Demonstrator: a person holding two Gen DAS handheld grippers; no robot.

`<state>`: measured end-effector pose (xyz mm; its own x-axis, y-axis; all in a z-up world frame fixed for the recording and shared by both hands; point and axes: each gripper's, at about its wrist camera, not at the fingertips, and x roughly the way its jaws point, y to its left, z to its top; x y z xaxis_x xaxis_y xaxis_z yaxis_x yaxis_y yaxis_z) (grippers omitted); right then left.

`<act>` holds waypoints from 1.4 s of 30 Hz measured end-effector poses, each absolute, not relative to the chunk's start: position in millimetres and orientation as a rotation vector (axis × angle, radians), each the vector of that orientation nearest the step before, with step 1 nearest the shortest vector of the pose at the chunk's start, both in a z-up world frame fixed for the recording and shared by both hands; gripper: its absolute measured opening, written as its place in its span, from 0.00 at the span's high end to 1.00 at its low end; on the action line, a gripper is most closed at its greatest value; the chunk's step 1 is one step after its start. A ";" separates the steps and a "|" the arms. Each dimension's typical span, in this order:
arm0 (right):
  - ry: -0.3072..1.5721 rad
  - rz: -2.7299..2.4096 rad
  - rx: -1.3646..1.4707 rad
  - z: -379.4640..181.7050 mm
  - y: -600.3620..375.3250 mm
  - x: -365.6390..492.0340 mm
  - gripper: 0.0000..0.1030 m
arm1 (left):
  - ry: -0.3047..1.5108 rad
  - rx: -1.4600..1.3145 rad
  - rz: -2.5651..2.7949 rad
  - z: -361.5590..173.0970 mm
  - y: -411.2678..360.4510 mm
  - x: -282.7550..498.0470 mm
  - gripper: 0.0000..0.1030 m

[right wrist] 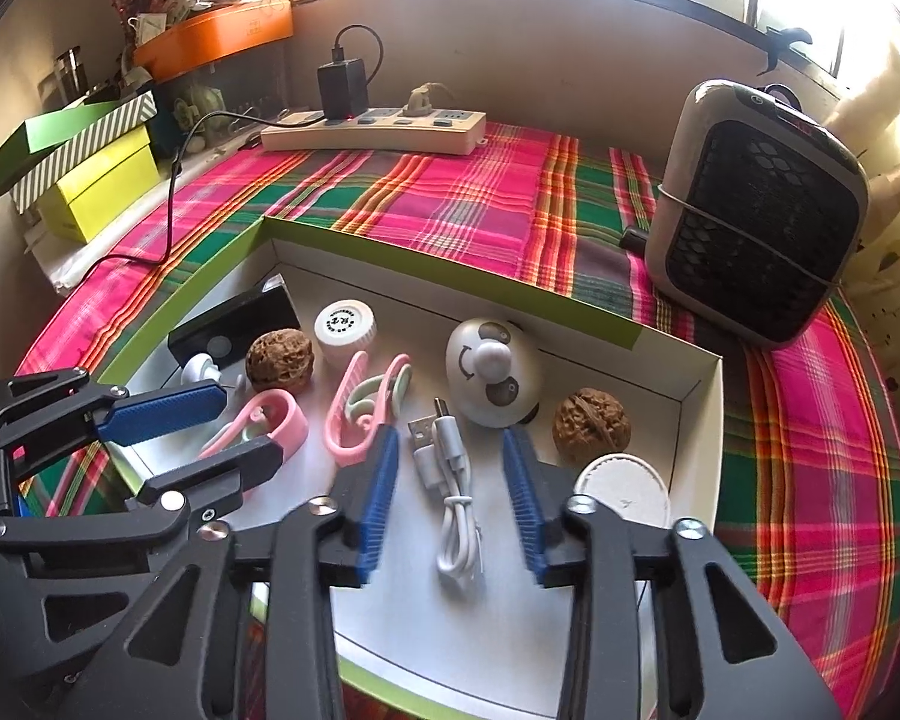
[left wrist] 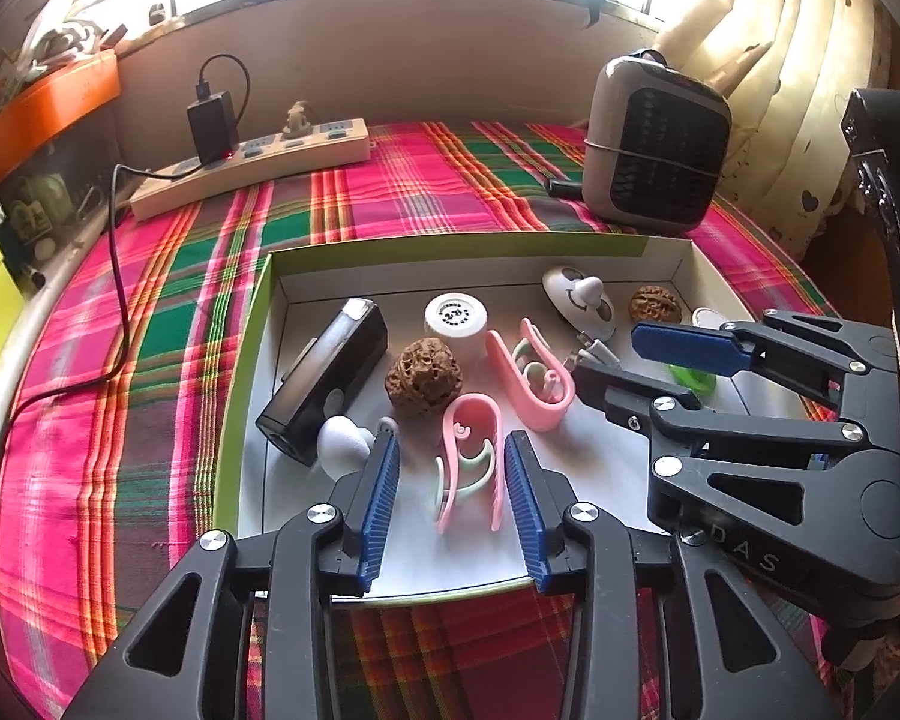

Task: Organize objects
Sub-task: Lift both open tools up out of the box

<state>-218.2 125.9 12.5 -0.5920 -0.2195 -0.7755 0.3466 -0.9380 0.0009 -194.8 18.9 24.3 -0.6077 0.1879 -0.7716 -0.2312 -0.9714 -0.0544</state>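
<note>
A shallow green-edged white box (left wrist: 243, 360) (right wrist: 699, 414) on the plaid cloth holds many small items. My left gripper (left wrist: 450, 450) is open, its fingers on either side of a pink clip (left wrist: 471, 456) lying on the box floor; it also shows in the right wrist view (right wrist: 243, 429). My right gripper (right wrist: 450, 450) is open over a white USB cable (right wrist: 450, 480); it shows in the left wrist view (left wrist: 618, 360). Also inside are a second pink clip (left wrist: 531, 375), two walnuts (left wrist: 423, 378) (right wrist: 591, 426), a black device (left wrist: 324, 384), a white cap (left wrist: 456, 318) and a white panda-face gadget (right wrist: 492, 378).
A small grey heater (left wrist: 654, 144) (right wrist: 756, 210) stands behind the box on the right. A power strip (left wrist: 252, 162) with a black charger and trailing cable lies at the back left. Green and yellow boxes (right wrist: 90, 180) and an orange tray (right wrist: 216, 36) sit far left.
</note>
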 end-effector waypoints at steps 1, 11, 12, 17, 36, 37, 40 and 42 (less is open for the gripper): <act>0.212 -2.542 1.208 12.9 126.0 -217.6 0.62 | 0.075 -1.251 2.625 24.5 18.9 -193.9 0.66; 0.189 -2.576 1.198 20.2 129.8 -206.2 0.62 | 0.077 -1.242 2.648 30.0 15.5 -183.1 0.63; 0.182 -2.580 1.199 20.5 130.7 -204.5 0.62 | 0.079 -1.241 2.652 30.7 15.0 -181.4 0.63; 0.150 -2.600 1.178 26.9 134.0 -193.5 0.62 | 0.084 -1.219 2.684 36.5 13.4 -172.5 0.63; 0.127 -2.682 1.085 47.7 137.1 -137.7 0.62 | 0.096 -1.189 2.788 51.3 4.3 -128.4 0.63; 0.133 -2.688 1.083 47.6 136.9 -134.8 0.62 | 0.098 -1.185 2.791 51.6 3.9 -126.2 0.63; 0.131 -2.698 1.079 47.8 137.2 -126.6 0.62 | 0.099 -1.176 2.810 51.9 1.8 -118.3 0.63; 0.122 -2.702 1.077 47.4 137.9 -121.1 0.62 | 0.099 -1.187 2.818 50.1 0.5 -114.0 0.63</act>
<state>-121.1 137.9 47.4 -0.7035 -0.1812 -0.6873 0.2423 -0.9702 0.0078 -114.0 0.5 50.1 -0.6961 0.0505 -0.7162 -0.1006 -0.9945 0.0276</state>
